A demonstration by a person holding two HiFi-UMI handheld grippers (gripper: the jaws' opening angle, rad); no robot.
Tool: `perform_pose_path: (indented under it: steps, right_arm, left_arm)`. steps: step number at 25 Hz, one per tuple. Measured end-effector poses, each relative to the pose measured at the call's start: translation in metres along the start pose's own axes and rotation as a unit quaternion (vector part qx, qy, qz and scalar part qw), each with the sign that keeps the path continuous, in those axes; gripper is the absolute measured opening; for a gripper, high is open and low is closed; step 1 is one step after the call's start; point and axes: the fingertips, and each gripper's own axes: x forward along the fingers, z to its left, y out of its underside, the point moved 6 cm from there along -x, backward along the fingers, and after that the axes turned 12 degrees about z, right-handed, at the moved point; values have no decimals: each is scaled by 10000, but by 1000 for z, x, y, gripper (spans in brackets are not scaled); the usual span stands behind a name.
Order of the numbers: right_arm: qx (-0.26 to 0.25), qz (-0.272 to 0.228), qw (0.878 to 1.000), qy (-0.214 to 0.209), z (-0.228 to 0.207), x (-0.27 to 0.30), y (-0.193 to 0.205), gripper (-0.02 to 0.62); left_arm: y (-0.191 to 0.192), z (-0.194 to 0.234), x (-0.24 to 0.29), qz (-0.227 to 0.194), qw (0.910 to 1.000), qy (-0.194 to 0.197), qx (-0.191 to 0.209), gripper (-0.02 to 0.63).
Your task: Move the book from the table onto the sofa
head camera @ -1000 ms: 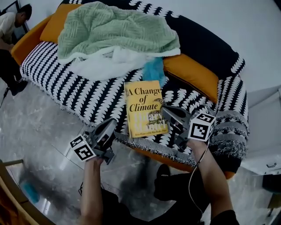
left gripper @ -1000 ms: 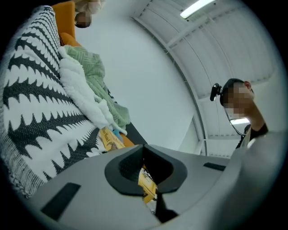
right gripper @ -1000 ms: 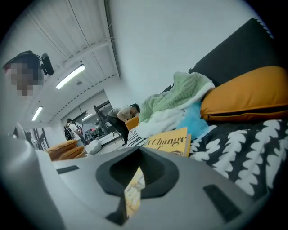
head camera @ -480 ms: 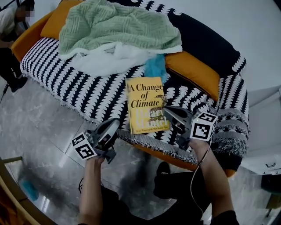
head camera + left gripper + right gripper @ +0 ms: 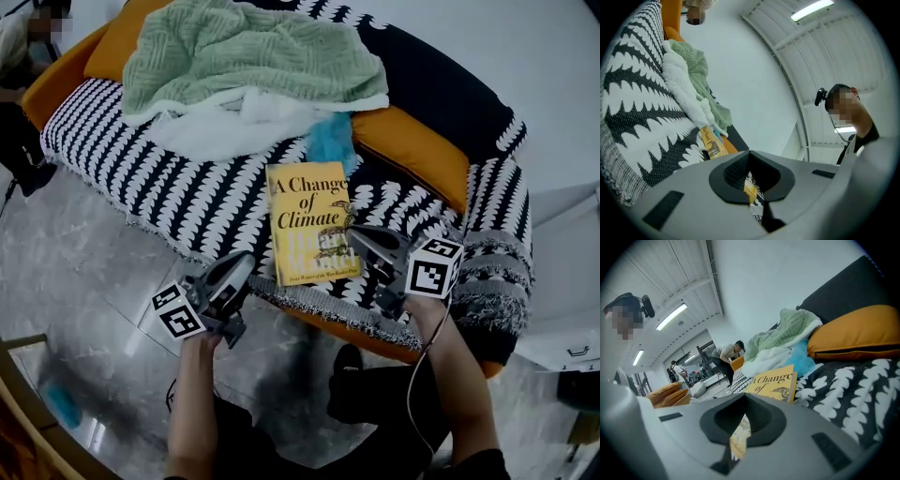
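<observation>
The yellow book (image 5: 311,223) titled "A Change of Climate" lies flat, cover up, on the sofa's black-and-white patterned throw (image 5: 187,197), near the front edge. My left gripper (image 5: 244,262) hovers just off the sofa's front edge, left of and below the book, shut and empty. My right gripper (image 5: 356,233) is at the book's lower right corner, also shut with nothing in it; whether it touches the book I cannot tell. In the right gripper view the book (image 5: 776,383) lies just past the closed jaws. From the left gripper view the book (image 5: 710,140) appears edge-on beyond the shut jaws.
A green blanket (image 5: 244,56) over white cloth is heaped at the sofa's back, with a blue cloth (image 5: 330,141) and an orange cushion (image 5: 412,150) beside the book. A person (image 5: 19,94) bends at the sofa's far left end. Grey marble floor (image 5: 84,272) lies below.
</observation>
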Motion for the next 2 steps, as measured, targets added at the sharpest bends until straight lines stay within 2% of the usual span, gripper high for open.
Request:
perform_pose_path:
  steps: [2]
  right_arm:
    - [1, 4, 10000, -12, -1, 0, 1, 6]
  left_arm:
    - [1, 0, 1, 12, 10000, 4, 3, 11]
